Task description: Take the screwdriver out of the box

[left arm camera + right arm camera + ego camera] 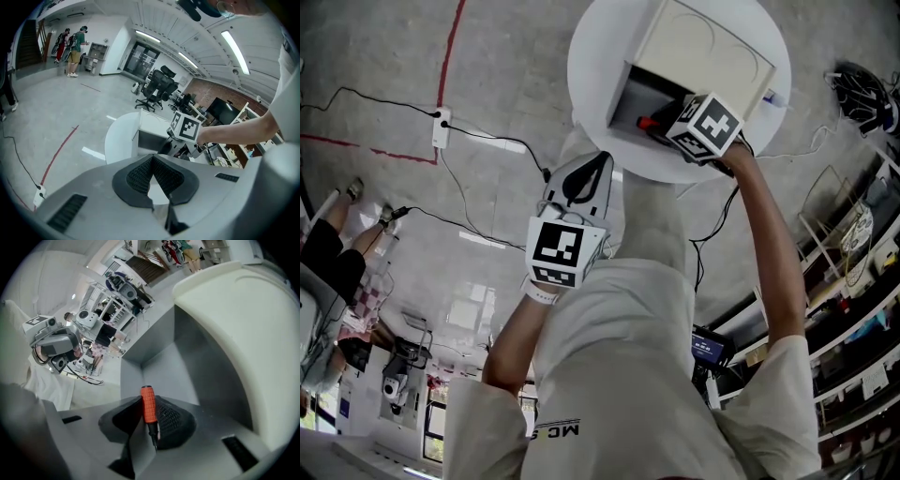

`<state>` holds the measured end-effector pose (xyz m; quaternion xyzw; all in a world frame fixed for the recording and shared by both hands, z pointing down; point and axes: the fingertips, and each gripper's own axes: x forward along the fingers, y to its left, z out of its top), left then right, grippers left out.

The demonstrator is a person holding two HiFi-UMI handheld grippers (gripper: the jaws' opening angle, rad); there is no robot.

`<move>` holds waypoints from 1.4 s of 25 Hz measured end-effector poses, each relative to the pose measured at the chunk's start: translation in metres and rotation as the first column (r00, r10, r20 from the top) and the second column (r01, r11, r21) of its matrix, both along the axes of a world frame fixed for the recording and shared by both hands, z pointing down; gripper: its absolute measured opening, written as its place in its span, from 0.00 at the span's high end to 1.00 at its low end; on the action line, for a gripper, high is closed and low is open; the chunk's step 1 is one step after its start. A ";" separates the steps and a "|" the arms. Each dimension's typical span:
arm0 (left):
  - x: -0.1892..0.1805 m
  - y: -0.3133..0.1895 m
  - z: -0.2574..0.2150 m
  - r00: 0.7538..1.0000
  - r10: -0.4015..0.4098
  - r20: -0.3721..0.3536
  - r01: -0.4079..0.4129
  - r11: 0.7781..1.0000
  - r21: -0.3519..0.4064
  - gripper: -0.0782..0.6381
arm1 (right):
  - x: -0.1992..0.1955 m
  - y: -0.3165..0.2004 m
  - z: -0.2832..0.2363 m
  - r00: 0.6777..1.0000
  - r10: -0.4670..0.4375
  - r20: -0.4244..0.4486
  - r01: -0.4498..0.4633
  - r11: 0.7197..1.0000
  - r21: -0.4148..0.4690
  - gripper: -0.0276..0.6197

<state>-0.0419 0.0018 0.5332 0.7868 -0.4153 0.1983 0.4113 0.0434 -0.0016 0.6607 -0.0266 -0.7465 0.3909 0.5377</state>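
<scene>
At the open front of the box (703,47), just inside its grey hollow, the orange-handled screwdriver (148,409) is clamped between the fingers (171,418) of the right gripper (664,128), handle pointing into the box. The grasp looks made, so the step in hand is the withdrawal. The next move calls for a straight pull back toward the near edge of the round white table (591,84), keeping the handle off the box walls. The left gripper (586,173) hangs off the table near the person's body, fingers clenched on nothing.
</scene>
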 end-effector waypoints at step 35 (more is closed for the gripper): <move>0.006 -0.012 -0.098 0.992 0.122 0.010 -0.122 0.970 0.212 0.89 | 0.030 -0.047 -0.180 0.821 0.438 0.366 -0.570 0.590 0.572 0.74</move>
